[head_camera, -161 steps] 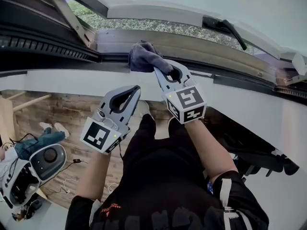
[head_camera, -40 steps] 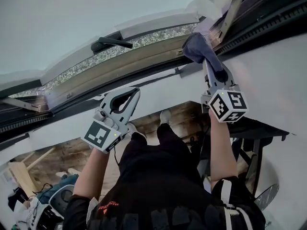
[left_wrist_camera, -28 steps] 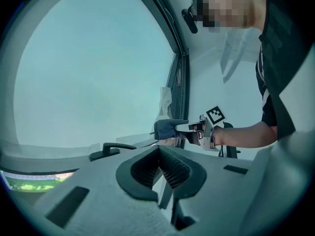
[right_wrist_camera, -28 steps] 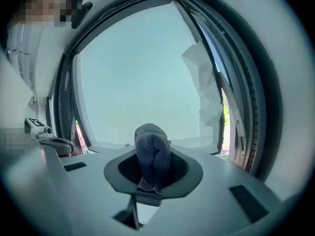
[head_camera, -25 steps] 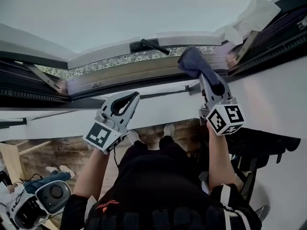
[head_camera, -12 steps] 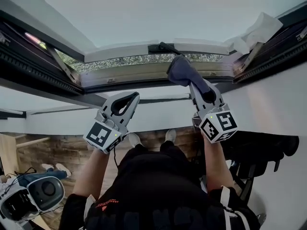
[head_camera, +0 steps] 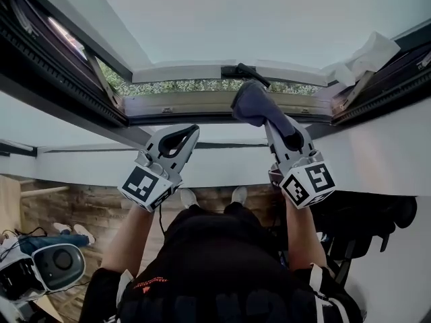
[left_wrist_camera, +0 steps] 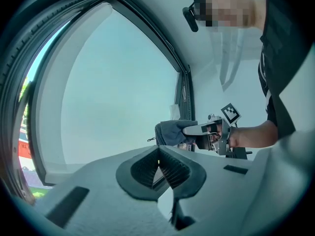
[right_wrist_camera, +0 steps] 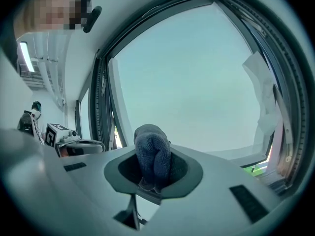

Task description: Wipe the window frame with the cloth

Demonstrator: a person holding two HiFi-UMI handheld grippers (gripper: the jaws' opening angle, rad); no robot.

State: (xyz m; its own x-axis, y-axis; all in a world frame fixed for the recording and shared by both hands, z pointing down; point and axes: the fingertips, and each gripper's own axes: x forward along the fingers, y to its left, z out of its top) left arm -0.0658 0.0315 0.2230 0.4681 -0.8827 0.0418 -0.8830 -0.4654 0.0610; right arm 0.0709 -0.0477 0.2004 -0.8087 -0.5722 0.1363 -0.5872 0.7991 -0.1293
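A dark blue-grey cloth (head_camera: 250,104) is bunched against the lower rail of the window frame (head_camera: 195,103), just under the black window handle (head_camera: 245,71). My right gripper (head_camera: 271,118) is shut on the cloth, and its tips are buried in the fabric. In the right gripper view the cloth (right_wrist_camera: 152,155) fills the space between the jaws. My left gripper (head_camera: 191,129) hangs below the frame to the left, shut with nothing in it. The left gripper view shows the cloth (left_wrist_camera: 171,132) and my right gripper (left_wrist_camera: 193,129) off to the side.
A crumpled white sheet (head_camera: 367,54) is stuck in the frame's upper right corner. Dark seals (head_camera: 60,66) run along the frame's left side. Far below lie a wooden floor (head_camera: 94,210), a grey device (head_camera: 42,269) and a black stand (head_camera: 367,222).
My right gripper has carried the cloth leftwards along the frame, from the right corner to under the handle. The left gripper has kept its place, still shut.
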